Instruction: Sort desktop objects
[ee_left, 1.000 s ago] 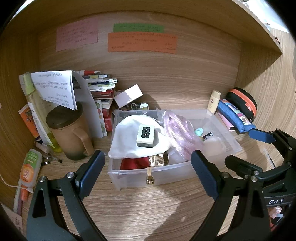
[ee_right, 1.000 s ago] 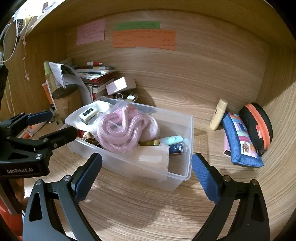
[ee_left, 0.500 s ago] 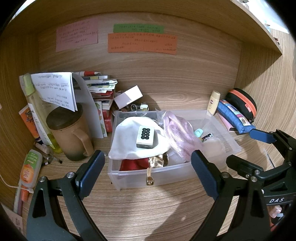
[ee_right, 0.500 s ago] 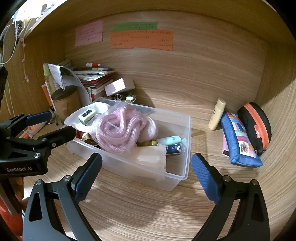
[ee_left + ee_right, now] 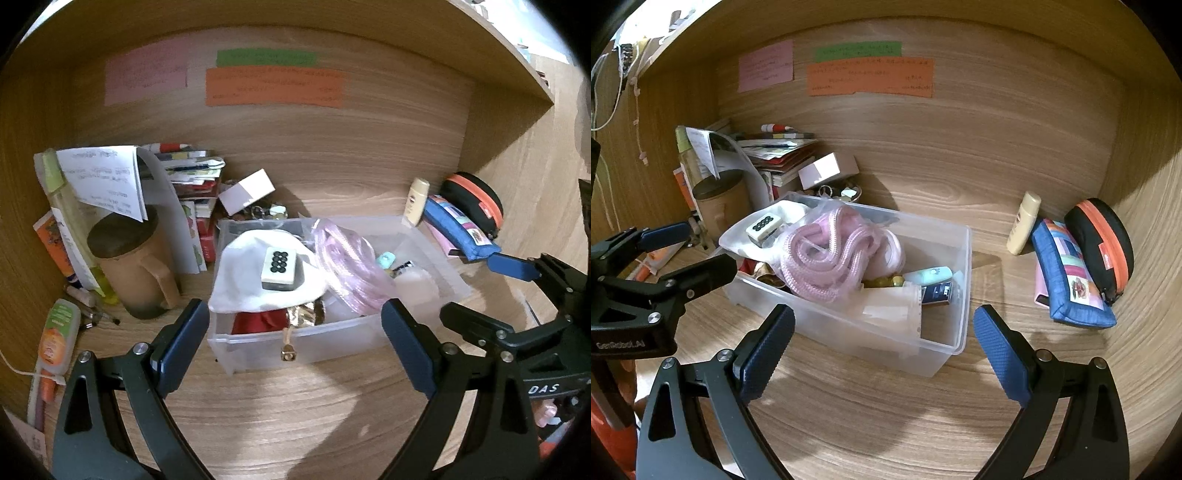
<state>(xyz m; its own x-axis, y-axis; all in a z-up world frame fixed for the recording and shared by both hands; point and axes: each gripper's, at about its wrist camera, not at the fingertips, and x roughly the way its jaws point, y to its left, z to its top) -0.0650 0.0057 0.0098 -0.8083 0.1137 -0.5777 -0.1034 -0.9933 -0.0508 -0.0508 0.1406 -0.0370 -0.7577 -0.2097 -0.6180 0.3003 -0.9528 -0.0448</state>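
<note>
A clear plastic bin [image 5: 332, 343] [image 5: 945, 332] stands mid-desk, filled with a white cloth [image 5: 243, 280], a mahjong tile [image 5: 279, 267] [image 5: 764, 223] lying on it, a bagged pink rope [image 5: 347, 266] [image 5: 827, 258], a red item [image 5: 258, 319] and small bits. My left gripper [image 5: 293, 345] is open just in front of the bin, nothing between its fingers. My right gripper [image 5: 884, 349] is open too, before the bin's near right corner. Each gripper appears in the other's view: right gripper [image 5: 491, 291], left gripper [image 5: 690, 251].
Left of the bin stand a brown lidded mug [image 5: 136, 269] [image 5: 720, 203], papers and stacked books [image 5: 192, 184], a white box [image 5: 246, 192] and tubes [image 5: 59, 339]. At the right lean a cream bottle [image 5: 1024, 223], a blue pencil pouch [image 5: 1067, 277] and a black-orange case [image 5: 1104, 243].
Both grippers have backed off a little from the bin, which looks slightly farther and lower in view. Nothing was picked up or let go.
</note>
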